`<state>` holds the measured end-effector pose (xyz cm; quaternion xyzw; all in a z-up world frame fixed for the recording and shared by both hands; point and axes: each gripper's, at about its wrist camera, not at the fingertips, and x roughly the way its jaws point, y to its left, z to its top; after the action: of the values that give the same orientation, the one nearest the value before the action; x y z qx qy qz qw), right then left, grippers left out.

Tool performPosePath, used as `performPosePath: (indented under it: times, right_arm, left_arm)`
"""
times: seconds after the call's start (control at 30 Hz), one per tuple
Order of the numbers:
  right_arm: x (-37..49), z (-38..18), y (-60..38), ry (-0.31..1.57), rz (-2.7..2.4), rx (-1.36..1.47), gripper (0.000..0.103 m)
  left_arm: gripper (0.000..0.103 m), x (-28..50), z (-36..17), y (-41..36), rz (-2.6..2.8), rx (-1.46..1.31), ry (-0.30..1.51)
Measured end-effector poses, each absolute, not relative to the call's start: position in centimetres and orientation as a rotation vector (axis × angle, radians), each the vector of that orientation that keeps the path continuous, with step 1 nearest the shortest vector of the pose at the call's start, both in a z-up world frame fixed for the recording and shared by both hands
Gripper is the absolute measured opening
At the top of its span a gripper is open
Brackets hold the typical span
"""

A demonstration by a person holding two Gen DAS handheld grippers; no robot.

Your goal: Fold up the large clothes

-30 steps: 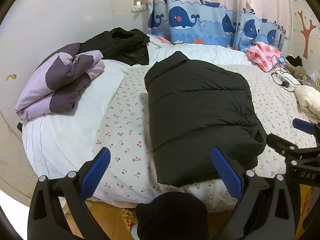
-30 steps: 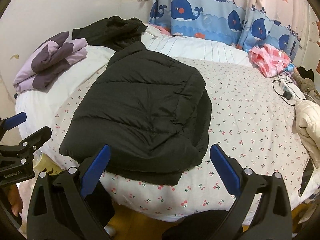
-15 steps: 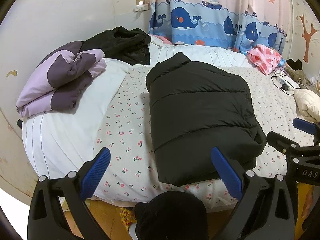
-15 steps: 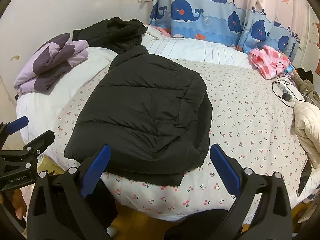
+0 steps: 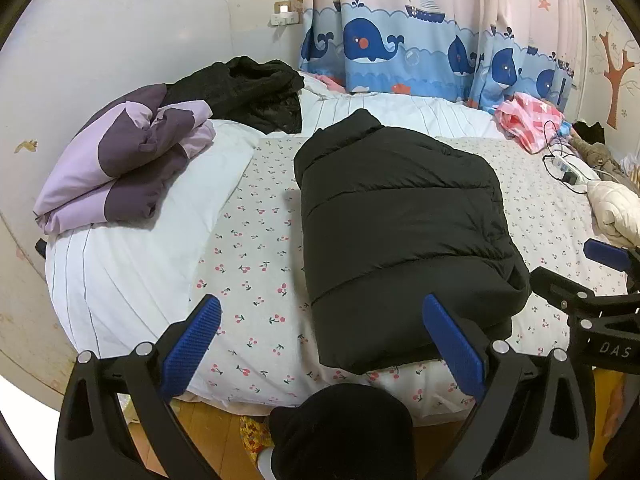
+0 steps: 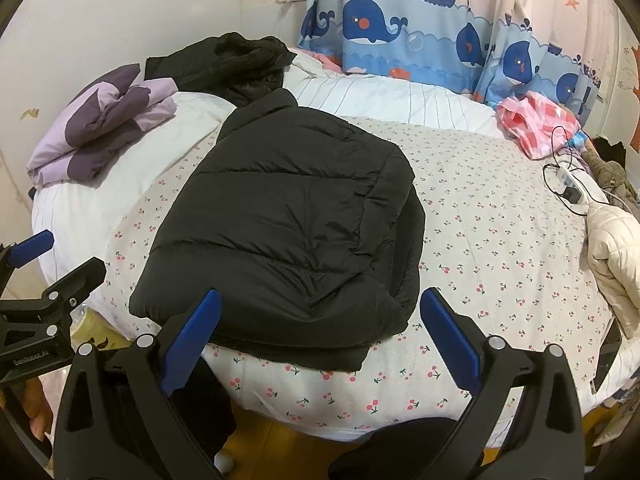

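Note:
A black puffer jacket [image 5: 400, 232] lies folded into a rectangle on the cherry-print sheet [image 5: 256, 264], collar toward the far side; it also shows in the right wrist view [image 6: 288, 232]. My left gripper [image 5: 322, 344] is open and empty, held off the near bed edge short of the jacket's near left corner. My right gripper [image 6: 320, 336] is open and empty, just short of the jacket's near hem. Each gripper shows at the edge of the other's view.
A folded purple jacket [image 5: 120, 164] and a crumpled black garment [image 5: 248, 92] lie at the far left of the bed. Pink cloth [image 5: 528, 120], a power strip with cables [image 5: 568, 168] and a cream jacket [image 6: 612, 248] lie at the right. Whale curtains [image 5: 420, 56] hang behind.
Both grippers have drawn back slightly from the bed and stayed open. The jacket has not moved.

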<state>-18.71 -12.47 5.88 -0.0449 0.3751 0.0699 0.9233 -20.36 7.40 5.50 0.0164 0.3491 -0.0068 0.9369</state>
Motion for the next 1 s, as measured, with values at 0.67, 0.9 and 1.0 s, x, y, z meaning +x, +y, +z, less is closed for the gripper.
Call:
performPosePath:
  times: [0.67, 0.9, 1.0]
  right_arm:
    - [-18.84, 5.83, -12.57, 0.776, 0.152, -0.103, 0.096]
    - [-18.84, 5.82, -12.65, 0.776, 0.155, -0.106, 0.096]
    - [-18.81, 5.8, -12.76, 0.776, 0.155, -0.107, 0.096]
  left_arm:
    - [0.097, -20.49, 5.88, 7.62, -0.016, 0.03, 0.711]
    - [0.097, -20.48, 5.85, 7.63, -0.016, 0.026, 0.721]
    - [0.097, -20.26, 5.72, 7.6, 0.0, 0.027, 0.734]
